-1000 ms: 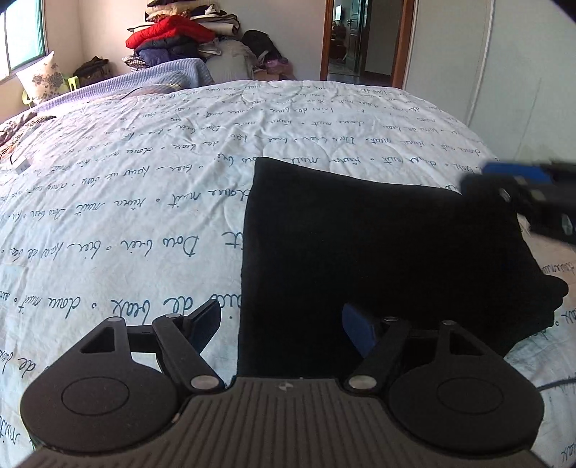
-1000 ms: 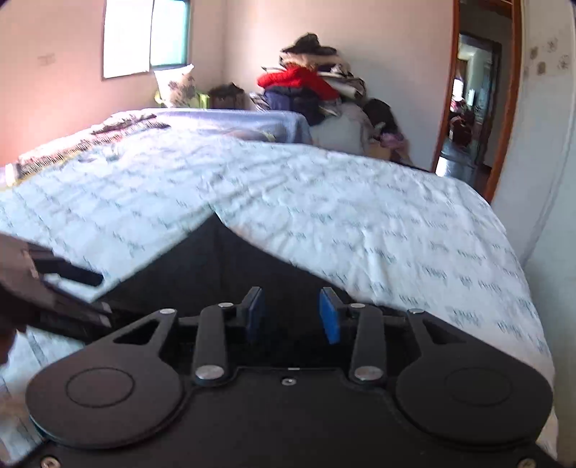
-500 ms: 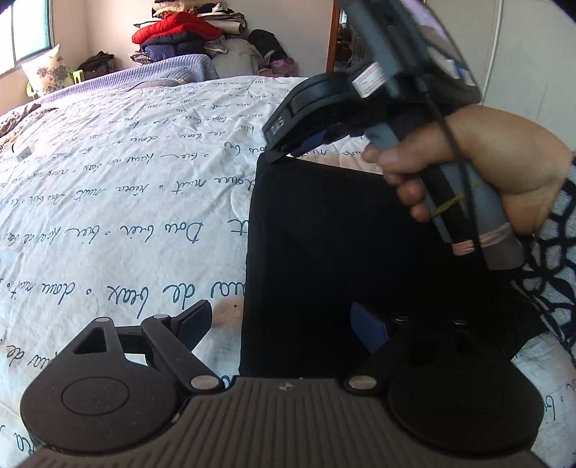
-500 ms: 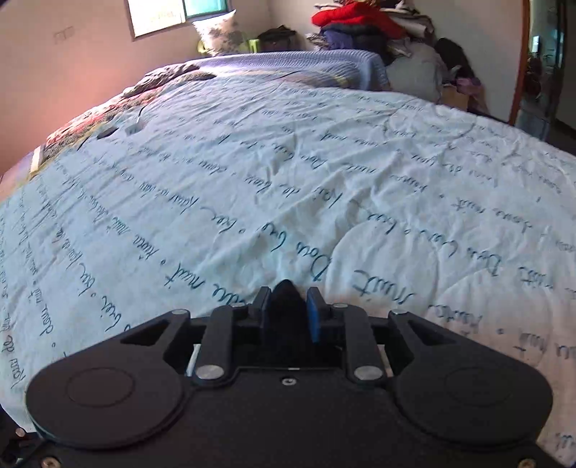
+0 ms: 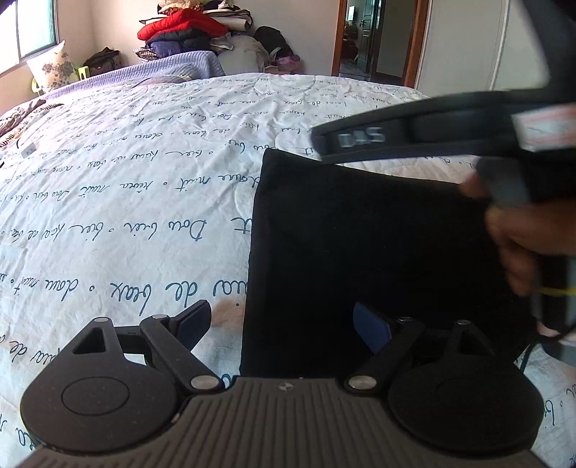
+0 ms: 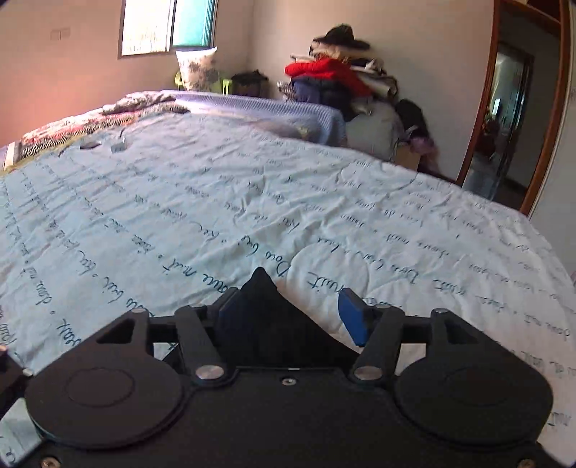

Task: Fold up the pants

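Both tongs gape wide over the black pants (image 5: 360, 252) on the bed (image 5: 126, 180). The right tongs (image 6: 291, 316) straddle a pants corner, and their blurred body hides the far hem from the left tongs (image 5: 284, 324).

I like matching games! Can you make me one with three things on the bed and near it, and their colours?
Things:
1. pants
2. bedcover
3. jacket on top of the clothes pile

Colours:
A. red
B. black
C. white with blue writing

Pairs: 1-B, 2-C, 3-A
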### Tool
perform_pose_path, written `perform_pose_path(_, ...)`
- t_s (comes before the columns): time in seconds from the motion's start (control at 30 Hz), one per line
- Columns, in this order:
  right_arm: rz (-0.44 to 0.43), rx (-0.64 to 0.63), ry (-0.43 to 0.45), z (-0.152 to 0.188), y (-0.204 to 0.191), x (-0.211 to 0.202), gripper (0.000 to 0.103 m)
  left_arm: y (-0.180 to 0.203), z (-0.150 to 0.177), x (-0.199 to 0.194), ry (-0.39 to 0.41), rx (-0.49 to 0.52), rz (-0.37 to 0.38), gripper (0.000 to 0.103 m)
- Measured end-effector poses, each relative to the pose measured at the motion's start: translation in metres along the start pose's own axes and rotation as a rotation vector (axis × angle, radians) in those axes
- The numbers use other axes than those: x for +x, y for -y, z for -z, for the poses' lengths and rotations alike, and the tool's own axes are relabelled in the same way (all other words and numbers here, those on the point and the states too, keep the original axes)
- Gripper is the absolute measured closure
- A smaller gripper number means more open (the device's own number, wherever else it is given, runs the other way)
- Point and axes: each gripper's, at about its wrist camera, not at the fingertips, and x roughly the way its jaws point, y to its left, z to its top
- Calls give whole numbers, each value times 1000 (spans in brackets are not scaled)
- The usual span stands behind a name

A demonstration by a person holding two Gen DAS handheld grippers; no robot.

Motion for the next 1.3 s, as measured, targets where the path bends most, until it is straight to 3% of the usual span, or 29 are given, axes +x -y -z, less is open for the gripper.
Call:
perform_pose_path(0.07, 23, 38, 17, 13, 11, -32, 40, 2, -1, -3, 4, 4, -6, 16)
perform_pose_path(0.13, 63, 65, 23, 30, 20, -60, 24, 4, -2, -6, 5, 9, -6, 17)
perform_pose_path(0.2, 112, 75, 8, 53, 28, -84, 16, 7, -2, -10, 10, 12, -2, 18)
perform_pose_path(0.37, 179, 111, -153, 107, 49, -92, 14, 19, 3, -16, 21, 43, -8, 17)
perform_pose_path(0.43, 218, 118, -168, 121, 55, -96, 14, 24, 5, -15, 24, 62, -20, 17)
perform_pose_path(0.5, 266, 162, -124, 121, 58, -113, 14, 25, 7, -17, 32, 67, -32, 17)
perform_pose_path(0.63, 238, 211, -11, 113, 56, -130, 14, 26, 7, -19, 30, 54, -40, 17)
perform_pose_path(0.7, 227, 206, -25, 114, 55, -120, 14, 27, 6, -18, 29, 59, -45, 17)
perform_pose_path(0.8, 271, 150, -117, 126, 51, -102, 14, 23, 8, -26, 43, 54, -37, 18)
perform_pose_path(0.93, 203, 287, -63, 136, 64, -120, 14, 7, 7, -34, 57, 53, -23, 17)
perform_pose_path(1.13, 170, 433, -33, 144, 93, -129, 16, -21, -5, -36, 11, -60, 100, 17)
perform_pose_path(1.3, 129, 453, 2, 146, 87, -138, 23, 5, -12, -36, 4, 7, 162, 17)
